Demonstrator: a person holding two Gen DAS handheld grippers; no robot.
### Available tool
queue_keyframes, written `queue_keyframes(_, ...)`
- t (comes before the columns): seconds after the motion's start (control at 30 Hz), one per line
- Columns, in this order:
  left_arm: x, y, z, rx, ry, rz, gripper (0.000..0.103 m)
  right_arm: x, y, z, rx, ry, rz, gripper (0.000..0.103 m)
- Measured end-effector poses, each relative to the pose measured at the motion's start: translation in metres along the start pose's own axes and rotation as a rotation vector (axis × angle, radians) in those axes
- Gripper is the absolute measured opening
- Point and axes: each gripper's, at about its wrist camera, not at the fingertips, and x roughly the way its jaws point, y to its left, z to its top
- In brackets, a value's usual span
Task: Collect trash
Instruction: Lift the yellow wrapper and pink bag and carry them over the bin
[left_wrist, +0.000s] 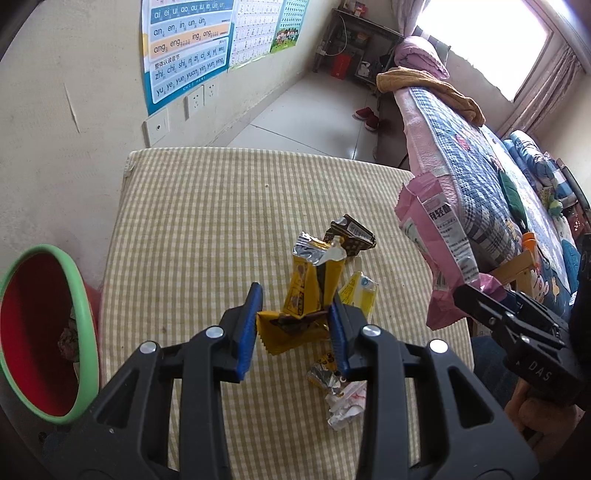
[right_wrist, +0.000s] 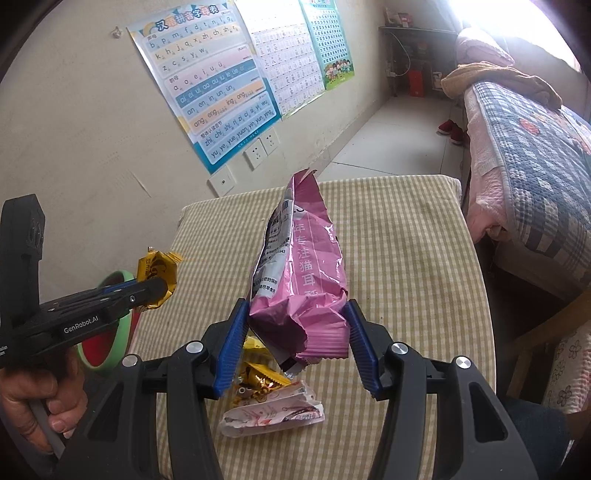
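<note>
While left gripper (left_wrist: 295, 325) clamps yellow wrapper (left_wrist: 310, 288), right gripper (right_wrist: 297, 343) clamps pink bag (right_wrist: 306, 273).

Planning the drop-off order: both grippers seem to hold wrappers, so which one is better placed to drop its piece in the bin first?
Probably left. The left gripper, shut on the yellow wrapper, sits beside the green-rimmed bin, which stands off the table's left edge. The right gripper holds the pink bag over the table, farther from it.
</note>
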Motion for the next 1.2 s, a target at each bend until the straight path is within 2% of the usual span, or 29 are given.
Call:
queue_keyframes(0.43, -0.066, 0.042, -0.028, -0.084, -0.101, 0.036, 0.033, -0.017, 0.073, 0.000, -0.131, -0.040, 0.039, 0.052)
queue_keyframes(0.73, -0.100, 0.096, -0.040, -0.184, -0.160, 0.072, 0.033, -0.005, 0.136, 0.003, -0.249, -0.022, 0.092, 0.052)
queue_keyframes(1.2, -0.128, 0.176, -0.071, -0.352, -0.193, 0.132, 0.033, 0.024, 0.224, -0.001, -0.405, 0.022, 0.184, 0.052)
